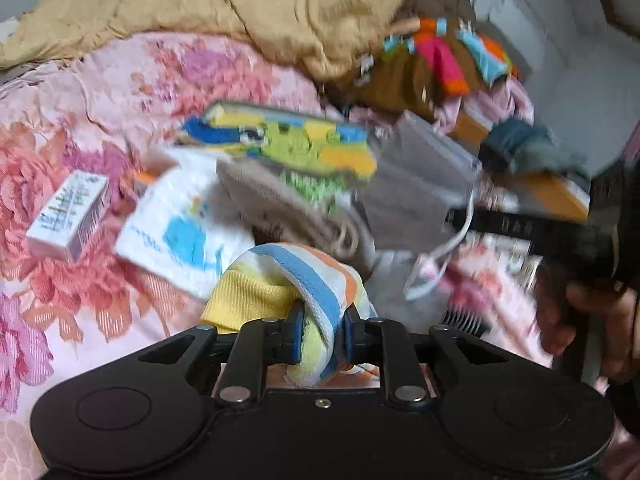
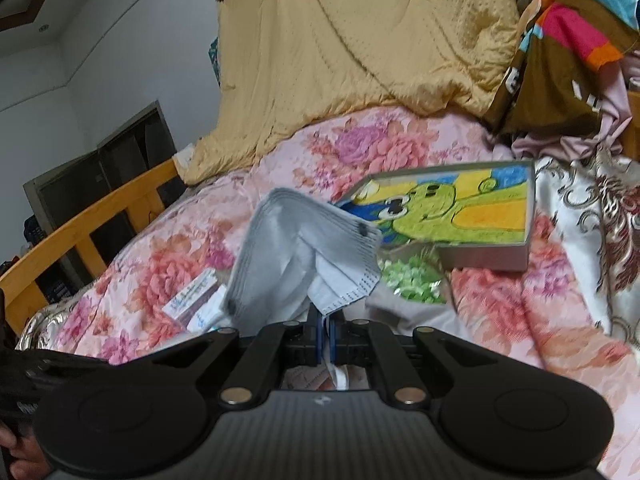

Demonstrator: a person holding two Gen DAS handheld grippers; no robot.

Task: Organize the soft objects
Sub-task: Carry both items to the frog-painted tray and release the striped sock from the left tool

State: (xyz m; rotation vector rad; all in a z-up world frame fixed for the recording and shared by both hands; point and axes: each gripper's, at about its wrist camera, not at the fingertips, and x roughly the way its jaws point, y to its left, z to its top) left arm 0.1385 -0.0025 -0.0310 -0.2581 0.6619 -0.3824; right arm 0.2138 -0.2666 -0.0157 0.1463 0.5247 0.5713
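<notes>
My left gripper (image 1: 320, 336) is shut on a striped sock (image 1: 304, 280), yellow, blue, orange and white, held above the floral bedsheet (image 1: 60, 300). My right gripper (image 2: 326, 332) is shut on a grey face mask (image 2: 296, 256), held above the bed; the mask also shows in the left wrist view (image 1: 416, 188) with its white ear loop hanging. A box with a green cartoon picture (image 2: 460, 212) lies on the bed beyond both grippers and also shows in the left wrist view (image 1: 288, 140).
A yellow quilt (image 2: 360, 40) is heaped at the back. Colourful striped clothing (image 2: 568, 40) lies at the right. A small white box (image 1: 68, 216), a white packet (image 1: 184, 224), a beige cloth (image 1: 280, 204) and a green bag (image 2: 412, 280) lie on the bed. A wooden bed rail (image 2: 80, 224) runs along the left.
</notes>
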